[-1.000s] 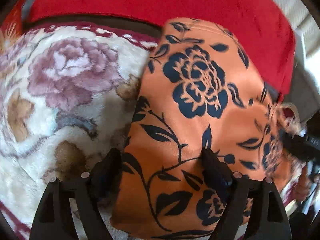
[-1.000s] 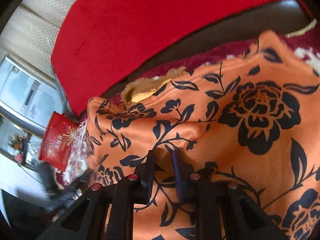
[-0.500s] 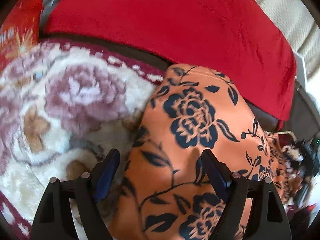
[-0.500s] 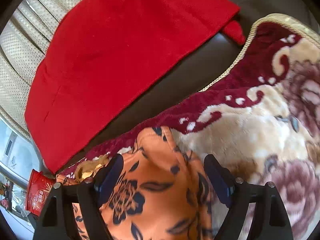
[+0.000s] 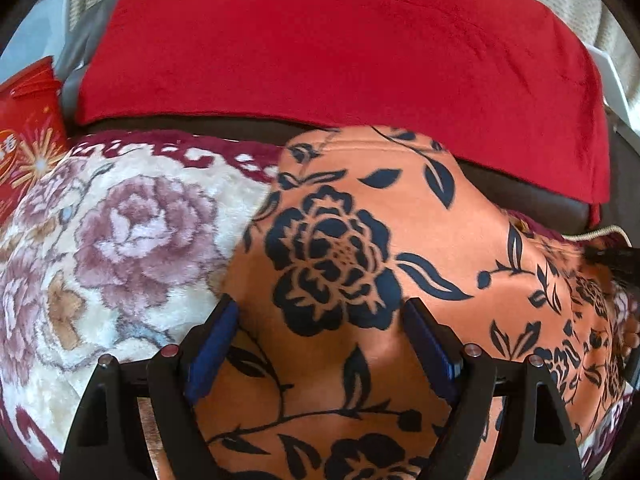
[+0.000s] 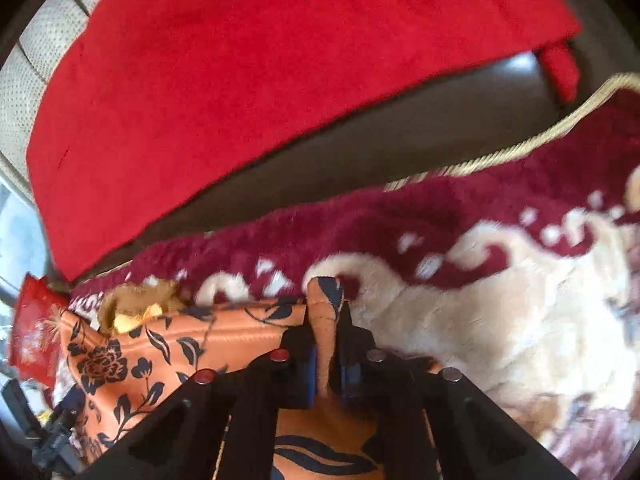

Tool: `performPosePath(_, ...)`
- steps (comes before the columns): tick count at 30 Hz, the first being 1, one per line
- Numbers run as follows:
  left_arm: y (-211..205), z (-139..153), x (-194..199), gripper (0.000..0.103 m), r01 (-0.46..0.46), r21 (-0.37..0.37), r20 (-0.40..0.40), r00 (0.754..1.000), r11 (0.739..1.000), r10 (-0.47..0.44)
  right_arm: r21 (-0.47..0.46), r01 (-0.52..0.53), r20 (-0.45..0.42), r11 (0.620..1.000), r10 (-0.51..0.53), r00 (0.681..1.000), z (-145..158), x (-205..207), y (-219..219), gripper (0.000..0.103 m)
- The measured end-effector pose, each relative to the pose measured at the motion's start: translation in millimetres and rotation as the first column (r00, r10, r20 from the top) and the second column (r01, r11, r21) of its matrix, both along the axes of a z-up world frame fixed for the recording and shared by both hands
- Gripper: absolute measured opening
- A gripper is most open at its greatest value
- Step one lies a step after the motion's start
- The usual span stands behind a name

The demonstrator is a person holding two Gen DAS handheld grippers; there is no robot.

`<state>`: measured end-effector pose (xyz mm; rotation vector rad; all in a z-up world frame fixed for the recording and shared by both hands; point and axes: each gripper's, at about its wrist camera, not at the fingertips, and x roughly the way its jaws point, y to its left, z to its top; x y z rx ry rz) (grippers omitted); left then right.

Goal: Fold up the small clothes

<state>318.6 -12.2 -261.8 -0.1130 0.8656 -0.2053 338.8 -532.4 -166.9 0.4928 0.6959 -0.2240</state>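
An orange garment with a dark blue flower print (image 5: 360, 248) lies on a plush flowered blanket (image 5: 120, 240). My left gripper (image 5: 320, 332) is open, its blue-padded fingers spread wide just over the garment's near part. My right gripper (image 6: 326, 344) is shut on a corner fold of the same orange garment (image 6: 325, 312), which sticks up between the pads. The rest of the garment (image 6: 160, 352) spreads to the left in the right wrist view, with a yellow-gold inner edge (image 6: 136, 312) showing.
A red cloth (image 5: 340, 48) drapes over a dark brown sofa edge (image 6: 400, 152) behind the blanket. A red printed bag (image 5: 28, 120) stands at the far left. The blanket has a maroon border with gold cord trim (image 6: 520, 148).
My right gripper opened, moved to the garment's far corner, and closed on it. My left gripper stayed open and drew back a little, so more of the garment shows.
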Motion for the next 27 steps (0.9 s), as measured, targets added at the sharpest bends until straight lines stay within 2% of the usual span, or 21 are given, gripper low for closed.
performPosePath(2, 0, 1, -2, 0.085, -0.016, 0.010, 0.014, 1.000, 1.000, 0.016, -0.018, 0.078, 0.094, 0.997, -0.076, 0.993, 19, -21, -6, 0.007)
performPosePath(4, -2, 3, -5, 0.085, -0.022, 0.019, 0.024, 0.999, 1.000, 0.021, -0.034, 0.145, 0.152, 0.989, -0.138, 0.979, 29, -36, -13, 0.007)
performPosePath(7, -9, -1, -7, 0.085, -0.016, 0.054, 0.003, 1.000, 0.998, 0.016, 0.016, 0.200, 0.144, 0.980, -0.200, 0.969, 14, -39, -27, 0.007)
performPosePath(9, -11, -5, -8, 0.085, -0.010, 0.083, -0.011, 1.000, 0.996, 0.011, 0.112, 0.202, 0.091, 0.973, -0.212, 0.973, -13, -28, -40, 0.011)
performPosePath(11, -10, -3, -10, 0.085, -0.009, 0.094, -0.003, 1.000, 0.996, 0.009, 0.250, 0.176, 0.037, 0.952, -0.191, 0.981, -35, -21, -53, 0.011)
performPosePath(12, -9, -1, -12, 0.085, -0.011, 0.101, 0.000, 1.000, 0.995, 0.011, 0.289, 0.175, 0.039, 0.941, -0.194, 0.980, -37, -24, -58, 0.013)
performPosePath(14, -7, 4, -16, 0.085, -0.018, 0.108, 0.016, 1.000, 0.994, 0.016, 0.347, 0.167, 0.118, 0.923, -0.220, 0.968, -27, -42, -63, 0.015)
performPosePath(15, -6, 7, -19, 0.085, -0.022, 0.111, 0.026, 0.999, 0.994, 0.020, 0.348, 0.171, 0.154, 0.922, -0.236, 0.960, -19, -54, -63, 0.021)
performPosePath(17, -5, 13, -24, 0.085, -0.022, 0.111, 0.050, 0.999, 0.994, 0.017, 0.294, 0.186, 0.223, 0.938, -0.256, 0.941, 4, -81, -53, 0.030)
performPosePath(18, -5, 17, -27, 0.085, -0.020, 0.112, 0.066, 0.998, 0.993, 0.013, 0.262, 0.185, 0.238, 0.947, -0.249, 0.939, 12, -89, -47, 0.048)
performPosePath(20, -8, 22, -32, 0.085, -0.009, 0.122, 0.084, 0.996, 0.992, -0.001, 0.180, 0.173, 0.272, 0.968, -0.218, 0.937, 31, -110, -27, 0.074)
performPosePath(22, -15, 23, -37, 0.085, 0.003, 0.153, 0.080, 0.997, 0.988, -0.015, 0.108, 0.125, 0.322, 0.986, -0.154, 0.934, 45, -126, 5, 0.074)
performPosePath(25, -26, 18, -44, 0.085, 0.022, 0.184, 0.055, 0.998, 0.983, -0.033, -0.040, 0.014, 0.297, 0.999, -0.001, 0.955, 48, -135, 64, 0.070)
performPosePath(27, -34, 12, -47, 0.085, 0.017, 0.223, 0.044, 0.999, 0.975, -0.027, -0.129, -0.046, 0.249, 0.991, 0.078, 0.965, 37, -140, 101, 0.051)
